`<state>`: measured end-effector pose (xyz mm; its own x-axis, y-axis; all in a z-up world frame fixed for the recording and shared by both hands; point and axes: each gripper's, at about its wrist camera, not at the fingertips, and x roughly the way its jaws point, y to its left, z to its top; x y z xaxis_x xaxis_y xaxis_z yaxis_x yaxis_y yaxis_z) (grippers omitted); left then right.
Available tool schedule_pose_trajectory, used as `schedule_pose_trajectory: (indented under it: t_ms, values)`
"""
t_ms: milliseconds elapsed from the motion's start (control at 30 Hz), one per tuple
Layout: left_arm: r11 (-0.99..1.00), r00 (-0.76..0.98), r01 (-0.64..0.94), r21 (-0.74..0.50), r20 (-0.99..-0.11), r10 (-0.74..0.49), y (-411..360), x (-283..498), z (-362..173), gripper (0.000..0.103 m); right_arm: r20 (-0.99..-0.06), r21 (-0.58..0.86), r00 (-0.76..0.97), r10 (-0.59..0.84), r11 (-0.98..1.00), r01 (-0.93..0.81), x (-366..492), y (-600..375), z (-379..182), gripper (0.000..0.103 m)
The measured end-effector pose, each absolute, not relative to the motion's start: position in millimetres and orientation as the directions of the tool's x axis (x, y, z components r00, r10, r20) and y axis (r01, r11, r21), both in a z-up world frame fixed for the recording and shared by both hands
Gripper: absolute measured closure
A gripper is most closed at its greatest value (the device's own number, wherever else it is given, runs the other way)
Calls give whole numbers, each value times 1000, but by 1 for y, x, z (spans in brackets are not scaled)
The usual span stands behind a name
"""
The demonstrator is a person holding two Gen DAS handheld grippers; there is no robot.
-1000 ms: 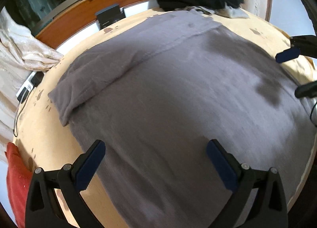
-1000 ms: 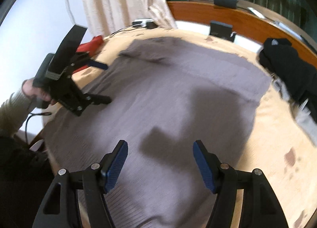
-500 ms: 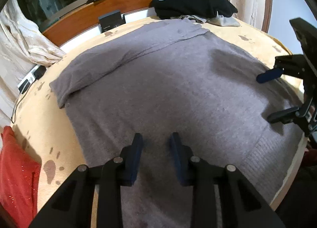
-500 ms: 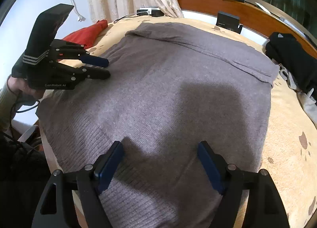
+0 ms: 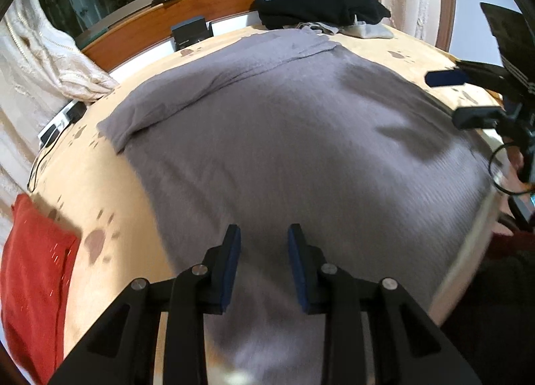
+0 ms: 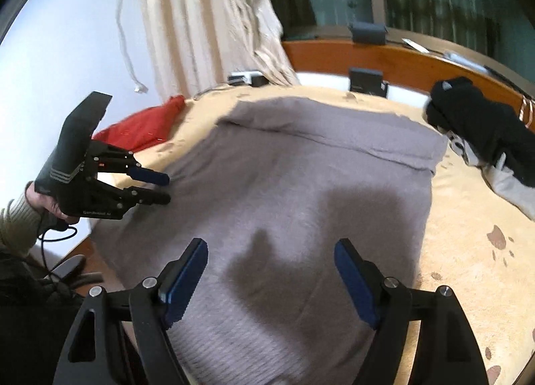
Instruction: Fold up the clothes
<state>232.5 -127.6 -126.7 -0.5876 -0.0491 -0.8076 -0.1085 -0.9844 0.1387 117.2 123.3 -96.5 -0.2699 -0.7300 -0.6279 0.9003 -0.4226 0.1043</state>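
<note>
The grey sweater's (image 5: 301, 151) near hem is blurred; it lies flat on the bed (image 5: 110, 184). Left claw (image 5: 264, 244) narrowly parted, right claw (image 6: 271, 268) spread wide.

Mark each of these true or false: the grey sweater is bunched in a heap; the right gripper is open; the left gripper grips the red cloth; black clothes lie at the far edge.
1. The grey sweater is bunched in a heap. False: it lies spread flat.
2. The right gripper is open. True.
3. The left gripper grips the red cloth. False: it holds nothing, fingers narrowly apart over the sweater.
4. Black clothes lie at the far edge. True.
</note>
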Motion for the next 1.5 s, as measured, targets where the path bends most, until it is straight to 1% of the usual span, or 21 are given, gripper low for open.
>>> schedule_pose_trajectory:
  t_ms: [133,300,433,567,600,700,767,800,833,867,1033,1167,1267,1333,1433,1500]
  values:
    - [-974,-561,-177,141,-827,-18,-135,274,-120,70,-609,109,-201,-768,-332,937,136,116,-94,23]
    - [-943,-520,-288,168,-854,7,-128,318,-121,70,-625,71,-142,-768,-237,969,161,98,-97,23]
    - [-937,-534,-319,143,-844,53,-128,338,-116,69,-641,65,-125,-757,-217,974,167,91,-102,23]
    - [-905,-547,-378,196,-836,47,-123,345,-121,65,-658,60,-109,-745,-196,979,173,83,-107,23]
    - [-892,-548,-399,214,-835,45,-120,346,-123,63,-661,58,-109,-743,-195,979,174,82,-108,23]
    - [-877,-520,-438,196,-851,69,-117,341,-130,54,-668,54,-113,-736,-200,978,175,82,-110,23]
    - [-883,-502,-440,165,-860,89,-117,334,-133,47,-669,56,-115,-734,-204,977,175,82,-111,23]
    - [-891,-496,-430,143,-862,101,-119,331,-133,40,-670,57,-115,-734,-205,977,175,82,-112,23]
    - [-901,-490,-418,118,-864,114,-121,327,-133,36,-670,58,-115,-733,-207,977,175,83,-112,23]
    - [-908,-486,-408,96,-865,127,-123,325,-132,35,-672,57,-117,-732,-208,976,175,83,-113,23]
    - [-938,-453,-347,4,-876,164,-127,319,-133,35,-677,46,-128,-725,-215,975,175,82,-118,23]
    - [-944,-429,-329,-3,-890,152,-123,317,-140,36,-672,50,-137,-727,-229,972,171,82,-120,23]
    - [-943,-426,-333,-12,-890,162,-116,318,-140,42,-659,63,-143,-739,-243,968,167,83,-118,23]
    - [-940,-424,-340,-36,-886,187,-114,318,-137,54,-648,73,-146,-748,-252,965,165,84,-117,23]
    - [-926,-418,-368,-81,-875,242,-114,321,-133,55,-628,105,-118,-769,-234,967,163,82,-111,23]
    - [-918,-418,-385,-90,-870,261,-113,322,-132,55,-613,162,-44,-789,-180,970,164,78,-108,23]
